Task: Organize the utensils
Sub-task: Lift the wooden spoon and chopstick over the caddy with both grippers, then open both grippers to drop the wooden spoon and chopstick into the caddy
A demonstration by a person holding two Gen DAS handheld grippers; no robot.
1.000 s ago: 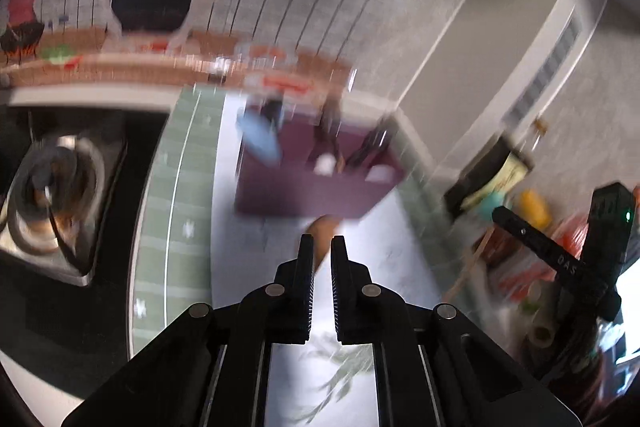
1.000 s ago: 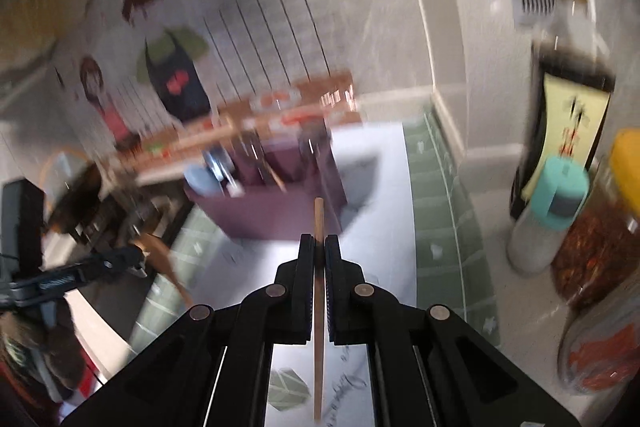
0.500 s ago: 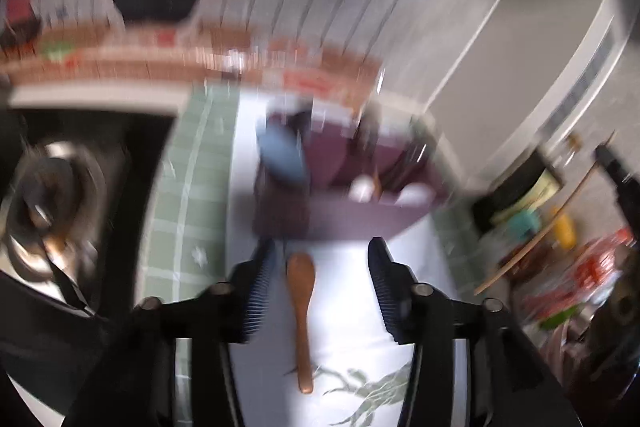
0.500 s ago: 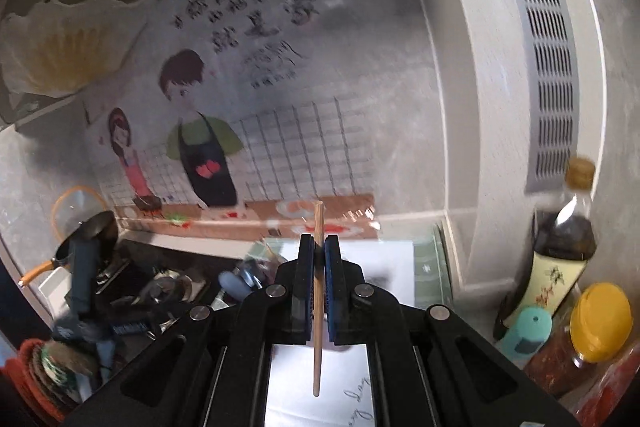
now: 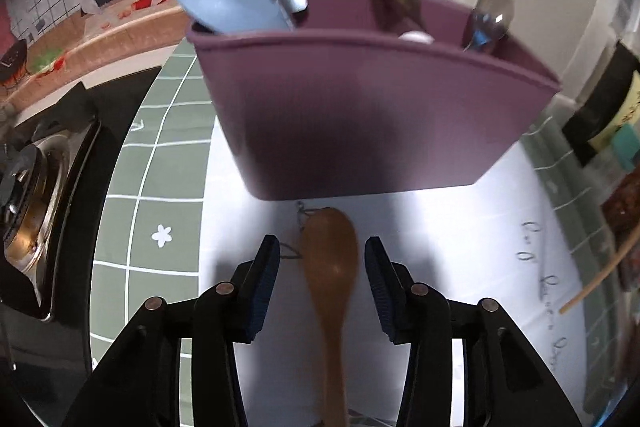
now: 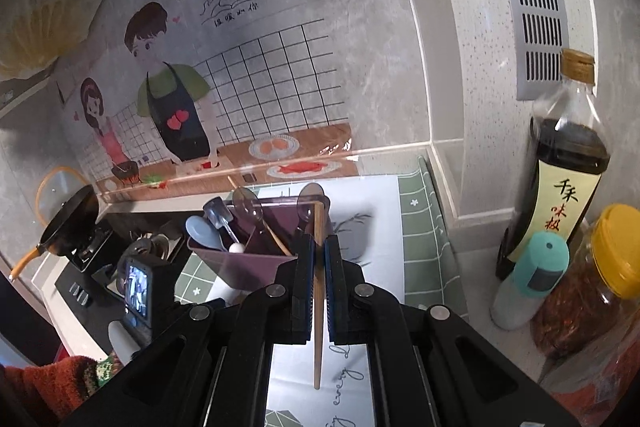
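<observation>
A brown wooden spoon (image 5: 330, 267) lies on the white mat just in front of the purple utensil holder (image 5: 360, 115). My left gripper (image 5: 321, 241) straddles the spoon's bowl. Its jaws are closing, and both pads still stand clear of the wood. The holder carries a blue spoon (image 5: 228, 9) and several metal spoons. In the right wrist view my right gripper (image 6: 319, 239) is shut on a wooden chopstick (image 6: 318, 347), which is held upright above the mat near the holder (image 6: 240, 265). That chopstick (image 5: 600, 277) also shows at the right of the left wrist view.
A gas stove (image 5: 28, 195) sits left of the green checked mat (image 5: 160, 163), with a black pan (image 6: 68, 223) on it. At the right wall stand a soy sauce bottle (image 6: 560, 163), a teal-capped shaker (image 6: 532, 279) and a yellow-lidded jar (image 6: 592, 287). An orange sleeve (image 6: 48, 383) is at lower left.
The left gripper has opened from shut and come down over the wooden spoon, close to the holder. The right gripper tipped up toward the wall, still gripping the chopstick.
</observation>
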